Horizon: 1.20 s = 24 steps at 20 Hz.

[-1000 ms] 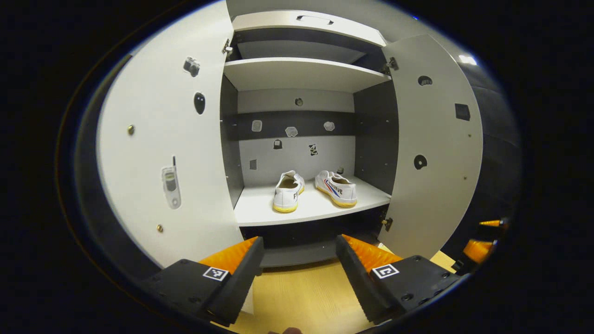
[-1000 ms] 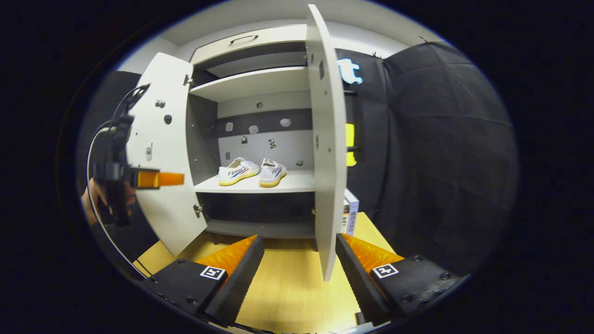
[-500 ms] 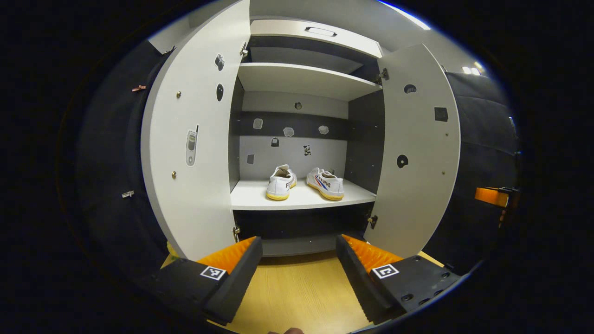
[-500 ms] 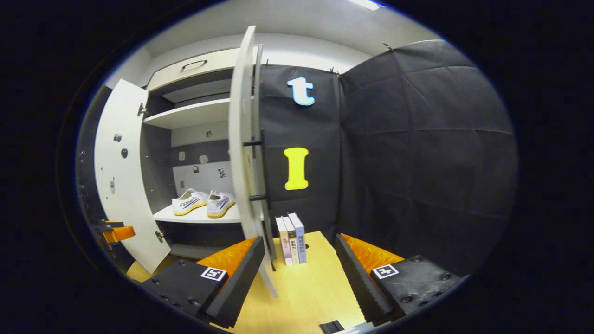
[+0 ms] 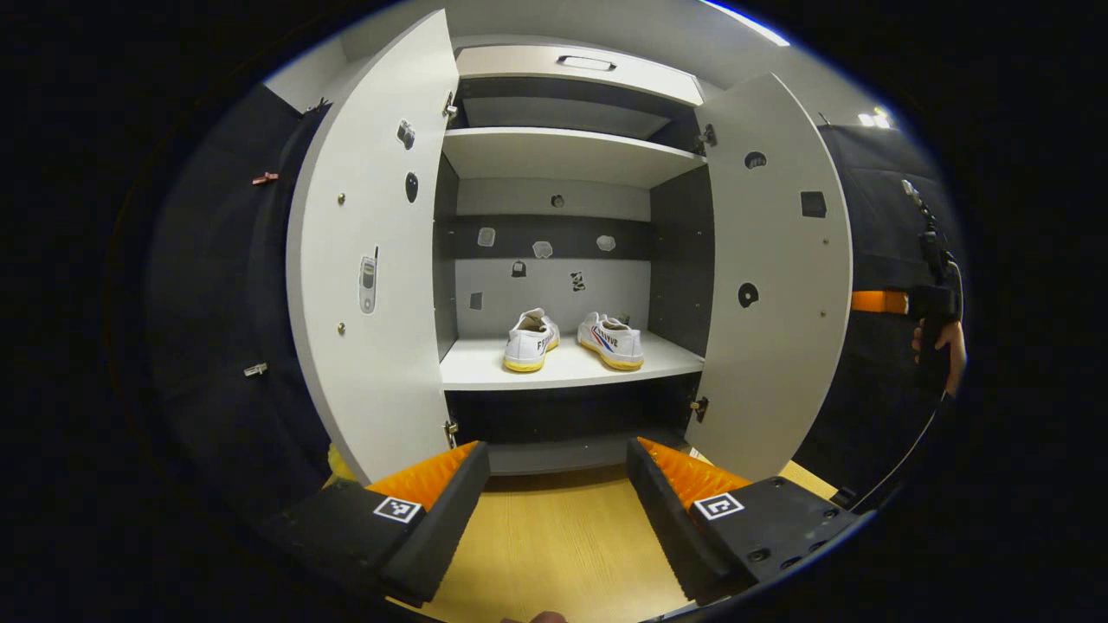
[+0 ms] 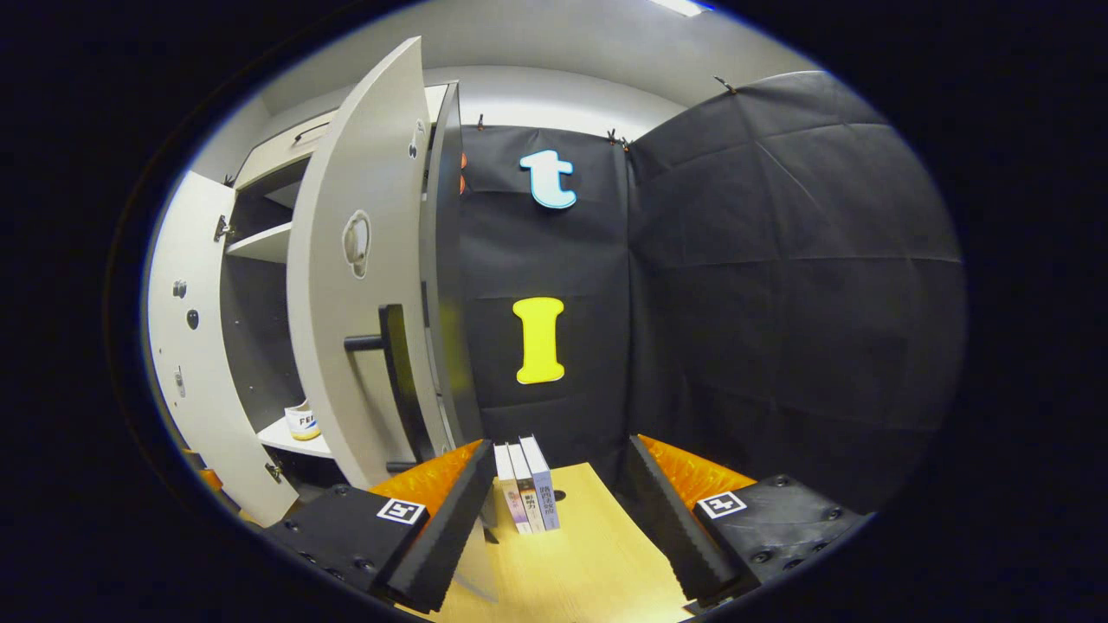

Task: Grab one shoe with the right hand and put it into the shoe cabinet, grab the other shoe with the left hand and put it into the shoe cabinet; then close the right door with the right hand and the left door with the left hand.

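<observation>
In the left gripper view the left door (image 5: 368, 260) stands wide at 9 o'clock. Both shoes (image 5: 530, 341) sit side by side on the cabinet (image 5: 571, 151) shelf. The left tool (image 5: 558, 480) is spread apart and empty. The right door (image 5: 775, 277) hangs open at 3 o'clock. The right tool (image 6: 554, 489), also apart and empty, faces the door's outer side (image 6: 359, 285) near its handle (image 6: 394, 372). Risk: pushing near the hinge could stall the door, or the tool could knock the books (image 6: 524, 484) on the counter (image 6: 589, 562).

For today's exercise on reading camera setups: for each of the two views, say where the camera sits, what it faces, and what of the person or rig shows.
Left gripper view: rides the left gripper, squarely facing the open shoe cabinet and both shoes; a hand holds the right gripper.
Right gripper view: rides the right gripper, outside the right door, facing books.
Shared: cabinet, both doors.
</observation>
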Available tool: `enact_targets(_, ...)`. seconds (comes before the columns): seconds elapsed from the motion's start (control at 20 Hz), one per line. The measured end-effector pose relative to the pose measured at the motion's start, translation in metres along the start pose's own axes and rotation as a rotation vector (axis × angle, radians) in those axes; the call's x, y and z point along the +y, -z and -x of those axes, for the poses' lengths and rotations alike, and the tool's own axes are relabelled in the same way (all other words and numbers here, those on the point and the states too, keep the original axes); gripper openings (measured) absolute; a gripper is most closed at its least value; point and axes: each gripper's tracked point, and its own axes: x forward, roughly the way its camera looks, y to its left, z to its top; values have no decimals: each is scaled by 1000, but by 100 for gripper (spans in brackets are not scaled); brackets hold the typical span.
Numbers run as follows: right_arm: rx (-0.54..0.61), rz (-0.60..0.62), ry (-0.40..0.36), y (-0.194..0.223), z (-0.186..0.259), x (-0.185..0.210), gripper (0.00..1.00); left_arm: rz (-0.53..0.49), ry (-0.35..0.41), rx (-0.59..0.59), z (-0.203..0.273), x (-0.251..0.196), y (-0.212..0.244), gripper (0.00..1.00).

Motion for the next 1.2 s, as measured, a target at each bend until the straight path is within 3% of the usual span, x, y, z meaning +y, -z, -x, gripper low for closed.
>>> enact_targets(0.25,-1,12,-67,-7,-28,18,98,64,-63,22,8,12,7,98)
enact_targets(0.75,-1,34,-63,-5,-22,34,96,91,-120,17,19,37,14,99)
enact_targets(1.2,17,17,-193,10,-10,144,98,87,-161,13,33,86,14,98)
